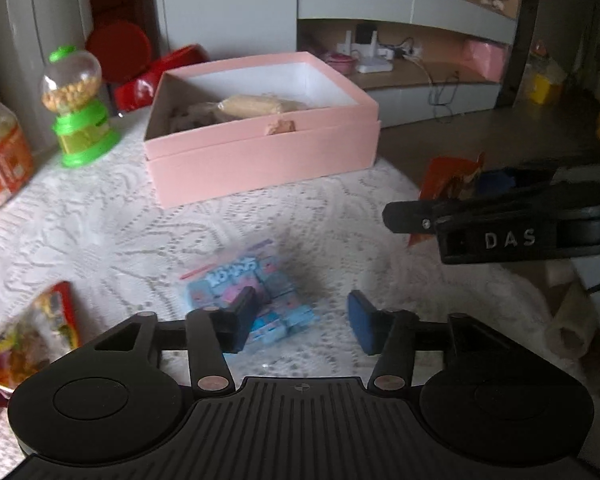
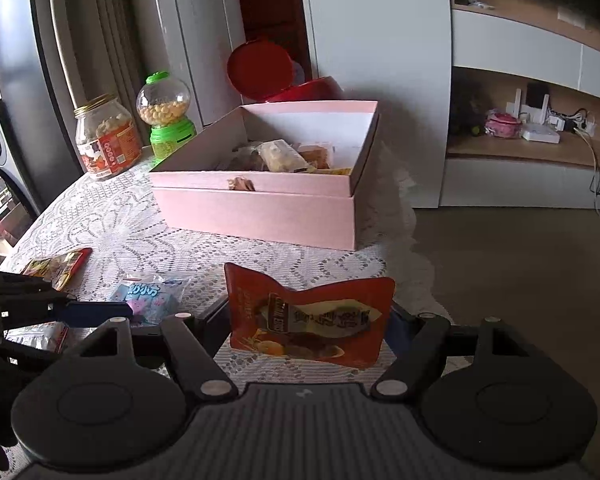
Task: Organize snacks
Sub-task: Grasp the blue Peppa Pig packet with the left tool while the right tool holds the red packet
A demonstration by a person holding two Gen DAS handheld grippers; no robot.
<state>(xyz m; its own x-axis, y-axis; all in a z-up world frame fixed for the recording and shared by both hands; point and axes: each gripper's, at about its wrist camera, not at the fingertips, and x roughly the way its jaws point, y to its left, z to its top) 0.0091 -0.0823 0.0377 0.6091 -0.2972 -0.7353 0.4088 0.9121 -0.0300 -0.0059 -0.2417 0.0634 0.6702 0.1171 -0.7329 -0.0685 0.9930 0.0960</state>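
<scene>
On the lace-covered table: the snacks lie scattered in front of an open box.
Left gripper (image 1: 302, 318): fingers spread wide apart, gripping nothing, poised over the blue snack bag.
Blue snack bag (image 1: 252, 294): a clear zip bag of small blue and pink packets, flat on the lace tablecloth (image 1: 100, 232), showing between the left fingertips; the left-hand pad overlaps its near edge in the left wrist view, and contact cannot be told.
Right gripper (image 2: 306, 316): fingers closed on the red pouch, one pad at each side edge.
Red pouch (image 2: 308, 316): upright between the right fingers, printed face toward the camera, near the table's front edge; whether its bottom touches the cloth cannot be told.
Pink box (image 1: 260, 156): open, at the far side of the table, with several wrapped snacks inside and a small torn patch on its front rim.
Gumball dispenser (image 1: 78, 108): green base and cap, clear globe of yellow balls, left of the box.
Glass jar (image 2: 108, 138): orange label, just beside the dispenser, further left.
Red-and-yellow packet (image 2: 58, 266): flat on the cloth at the left, well apart from the box.
</scene>
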